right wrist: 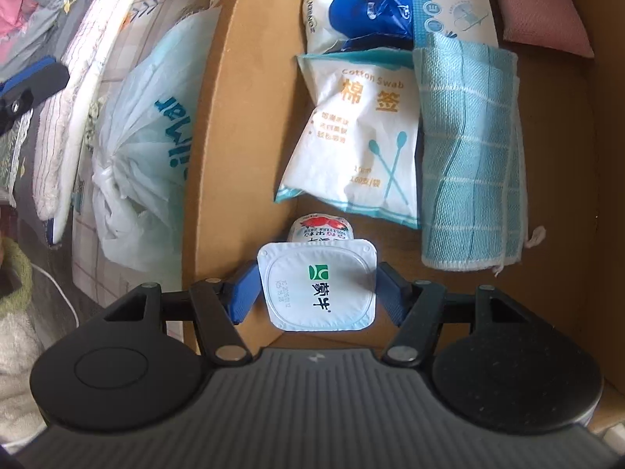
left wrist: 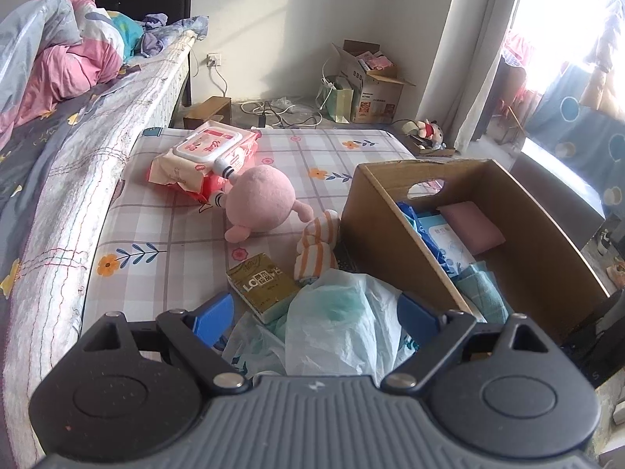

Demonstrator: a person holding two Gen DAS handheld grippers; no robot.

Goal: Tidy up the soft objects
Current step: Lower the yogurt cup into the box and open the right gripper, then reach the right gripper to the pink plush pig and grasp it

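My right gripper [right wrist: 318,289] is shut on a white yogurt cup [right wrist: 318,285], held inside the cardboard box [right wrist: 242,78] near its front corner. The box holds a cotton swab pack [right wrist: 359,136], a blue checked cloth [right wrist: 468,156], blue packets [right wrist: 367,4] and a pink pad [right wrist: 543,4]. My left gripper [left wrist: 316,312] is open around a crumpled white plastic bag [left wrist: 336,320] on the mat, just left of the box [left wrist: 390,234]. A pink plush toy [left wrist: 261,199], striped socks [left wrist: 316,246], a gold packet [left wrist: 261,281] and a wet wipes pack [left wrist: 207,152] lie beyond.
The checked mat [left wrist: 156,234] lies beside a bed with bedding [left wrist: 58,58] on the left. Cardboard boxes [left wrist: 375,82], cables and a small doll [left wrist: 429,133] sit by the far wall. A curtain and a window are at right.
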